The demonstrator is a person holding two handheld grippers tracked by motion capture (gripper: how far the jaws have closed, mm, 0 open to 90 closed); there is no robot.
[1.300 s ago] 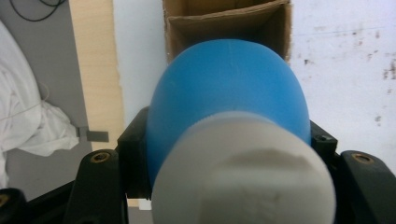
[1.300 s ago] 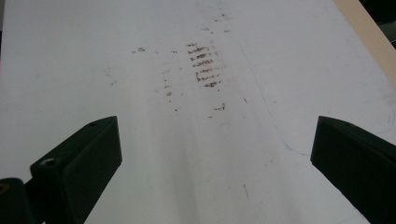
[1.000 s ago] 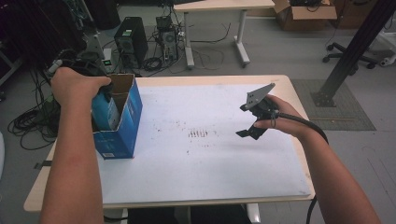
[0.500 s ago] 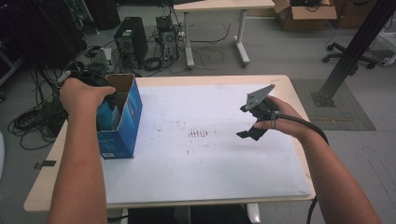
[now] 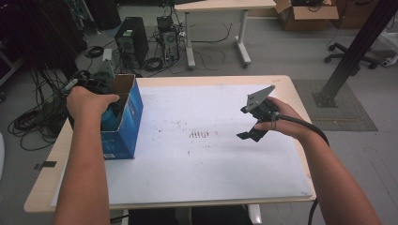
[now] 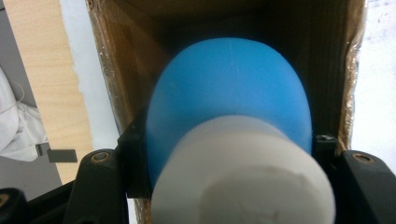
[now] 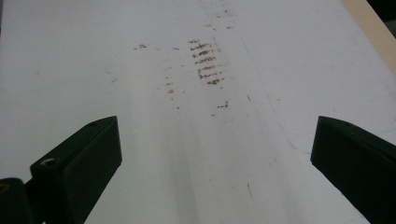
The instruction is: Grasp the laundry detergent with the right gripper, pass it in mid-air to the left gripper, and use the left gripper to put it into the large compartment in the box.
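While my left hand [image 5: 87, 101] reaches into the open-topped blue cardboard box [image 5: 126, 123] at the left side of the table, the left gripper [image 6: 224, 154] is clamped on a blue rounded plastic bottle with a white cylindrical cap [image 6: 231, 140]; its jaws press against the bottle's two sides, and the bottle sits within the box's brown inner walls [image 6: 116, 79], which crowd it closely on both flanks; I cannot tell whether the bottle touches the box floor. My right hand [image 5: 277, 117] holds the right gripper [image 5: 251, 126] above the white sheet covering the tabletop [image 5: 211, 168], well apart from the box; its jaws stand wide apart with nothing between them, and I see bare sheet below them, marked by a patch of short brown smudges [image 7: 205, 60]. Between box and right gripper the sheet lies bare, so that middle stretch is free room; the box stands near the left edge of the light wooden table [image 5: 42, 192], and the right gripper hangs near the right edge. Beyond the far edge the floor holds computer towers [image 5: 131, 40], tangled black cables [image 5: 33, 122], a second table [image 5: 216, 7] and a brown cardboard carton [image 5: 305, 11]; a dark slanted post [image 5: 356, 47] rises at right.
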